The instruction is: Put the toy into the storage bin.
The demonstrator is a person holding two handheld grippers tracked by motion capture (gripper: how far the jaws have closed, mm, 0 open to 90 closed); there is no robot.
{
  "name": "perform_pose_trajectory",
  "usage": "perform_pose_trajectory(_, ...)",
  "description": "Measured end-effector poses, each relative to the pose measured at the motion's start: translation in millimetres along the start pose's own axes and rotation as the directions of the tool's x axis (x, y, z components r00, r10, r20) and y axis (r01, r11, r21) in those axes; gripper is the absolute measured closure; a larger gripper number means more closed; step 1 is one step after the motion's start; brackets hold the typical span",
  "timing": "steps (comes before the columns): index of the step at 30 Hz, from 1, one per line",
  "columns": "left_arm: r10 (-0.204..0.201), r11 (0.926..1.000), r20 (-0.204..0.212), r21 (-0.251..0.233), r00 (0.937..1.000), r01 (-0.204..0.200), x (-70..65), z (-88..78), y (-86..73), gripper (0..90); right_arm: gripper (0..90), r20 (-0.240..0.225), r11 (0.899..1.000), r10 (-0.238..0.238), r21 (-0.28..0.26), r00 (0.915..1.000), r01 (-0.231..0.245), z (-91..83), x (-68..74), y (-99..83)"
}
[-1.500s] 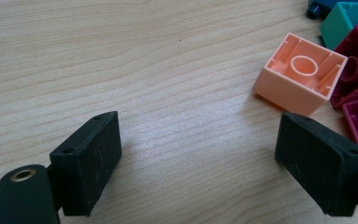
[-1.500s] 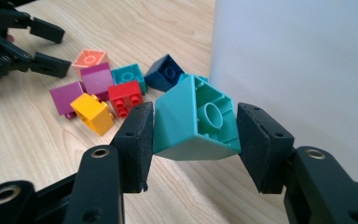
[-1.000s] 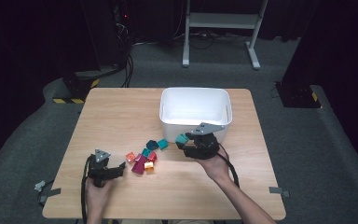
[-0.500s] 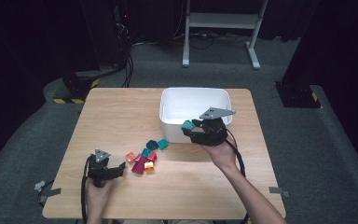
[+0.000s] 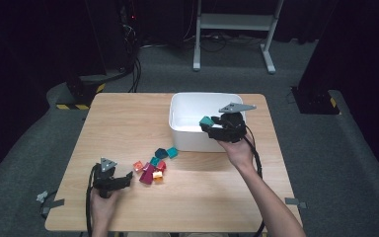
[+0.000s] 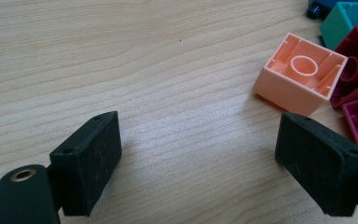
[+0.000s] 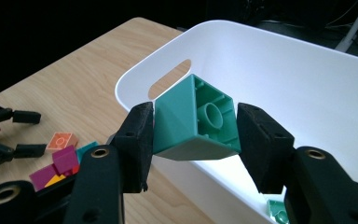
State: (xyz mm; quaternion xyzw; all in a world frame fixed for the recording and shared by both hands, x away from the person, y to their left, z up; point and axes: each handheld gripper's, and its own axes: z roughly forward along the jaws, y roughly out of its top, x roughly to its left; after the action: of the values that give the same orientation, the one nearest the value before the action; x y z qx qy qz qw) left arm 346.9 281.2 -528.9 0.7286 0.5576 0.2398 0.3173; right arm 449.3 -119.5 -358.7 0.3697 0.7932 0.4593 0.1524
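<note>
Teal plastic block, hollow underside with a round tube facing the right gripper view's camera, sloped face to its left; clamped between the pads of the right gripper. Block sits above the white bin, just inside the bin's near wall. Bin stands toward the tabletop's far edge, right of centre.

Left gripper rests near the near-left corner of the tabletop, jaws spread with nothing between them; a peach block lies upside down just ahead of one pad.

Versus one second ago: right gripper and block have risen from beside the loose pile to over the bin. Left gripper unmoved.
</note>
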Motion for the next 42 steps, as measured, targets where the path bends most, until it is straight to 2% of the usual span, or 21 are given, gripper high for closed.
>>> perform_pose_trajectory(9,0.000,1.0000,0.000,0.000,1.0000,0.000,0.0,0.0,0.0,14.7,48.3,0.058,0.999,0.026,0.030,0.9980,-0.027,8.6,-15.9,7.5)
perform_pose_trajectory(15,0.000,1.0000,0.000,0.000,1.0000,0.000,0.0,0.0,0.0,14.7,48.2,0.083,0.997,0.052,0.051,0.9952,-0.057,17.5,-25.5,5.4)
perform_pose_trajectory(20,0.000,1.0000,0.000,0.000,1.0000,0.000,0.0,0.0,0.0,14.7,48.2,0.093,0.995,0.082,0.046,0.9923,-0.086,20.2,-31.9,3.9)
perform_pose_trajectory(30,0.000,1.0000,0.000,0.000,1.0000,0.000,0.0,0.0,0.0,14.7,47.9,0.148,0.988,0.124,0.070,0.9812,-0.135,30.8,-46.1,-0.8)
perform_pose_trajectory(33,0.000,1.0000,0.000,0.000,1.0000,0.000,0.0,0.0,0.0,14.7,48.1,0.170,0.989,0.113,0.079,0.9789,-0.128,33.3,-46.8,-1.6)
perform_pose_trajectory(38,0.000,1.0000,-0.002,-0.001,1.0000,0.000,-0.3,-0.2,-0.3,14.7,41.5,0.140,0.989,0.121,0.065,0.9827,-0.131,33.8,-48.4,-5.9)
perform_pose_trajectory(42,0.001,1.0000,-0.001,-0.001,1.0000,-0.001,-0.2,-0.2,-0.2,14.7,41.0,0.135,0.990,0.124,0.055,0.9831,-0.132,31.6,-47.8,-9.5)
